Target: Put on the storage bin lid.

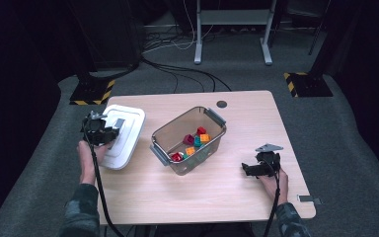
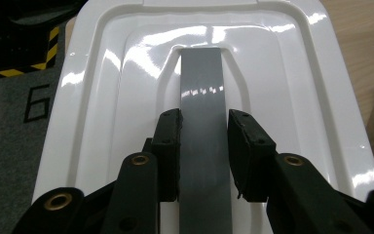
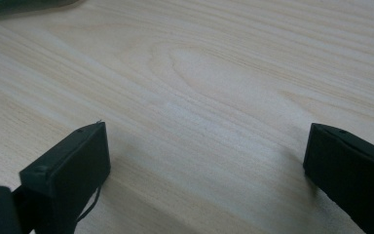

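— What do you hold?
— My left gripper (image 2: 203,146) pinches the grey handle (image 2: 202,92) of one white lid (image 1: 126,133). One bin (image 1: 190,136) of blocks (image 1: 196,140) stands beside. My right gripper (image 3: 207,161) is spread over bare table (image 3: 214,73).

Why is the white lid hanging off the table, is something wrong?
The white lid sits crooked at the table's left edge, partly over it. That is because the left gripper has its fingers clamped on the grey handle. The bin stands open; nothing is spilled.
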